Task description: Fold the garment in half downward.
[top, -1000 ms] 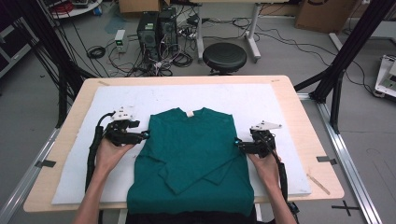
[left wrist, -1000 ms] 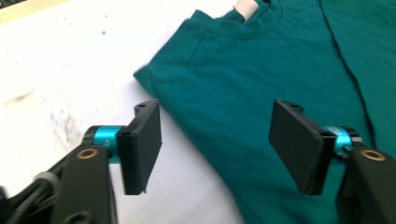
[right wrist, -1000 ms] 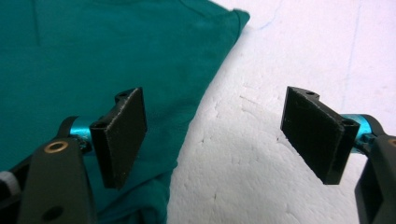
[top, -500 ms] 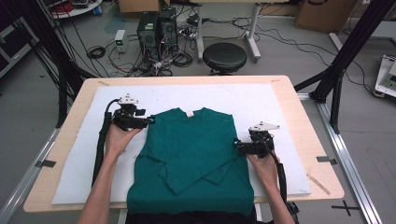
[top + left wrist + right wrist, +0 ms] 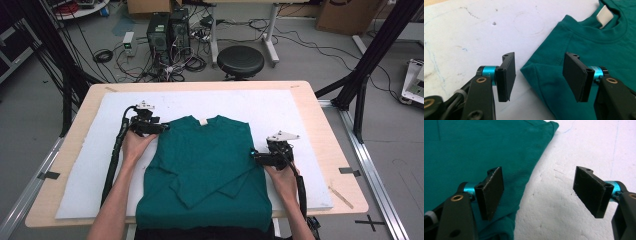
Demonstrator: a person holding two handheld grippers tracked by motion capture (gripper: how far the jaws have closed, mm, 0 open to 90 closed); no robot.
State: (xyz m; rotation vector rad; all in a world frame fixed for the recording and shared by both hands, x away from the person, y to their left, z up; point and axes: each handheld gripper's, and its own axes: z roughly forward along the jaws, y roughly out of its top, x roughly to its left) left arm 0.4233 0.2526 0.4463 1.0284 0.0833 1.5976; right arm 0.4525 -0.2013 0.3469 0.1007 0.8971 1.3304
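Two open grippers: your left gripper just slid up to the shirt's far-left shoulder, jaws narrowing around nothing yet; right gripper waits, released, at its right edge, mid-table.

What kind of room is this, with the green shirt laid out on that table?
Probably a research lab or workshop, not a home. Black desktop computer towers sit on the grey floor amid tangled black cables, black metal frame struts flank the wooden table, and cardboard boxes stand behind.
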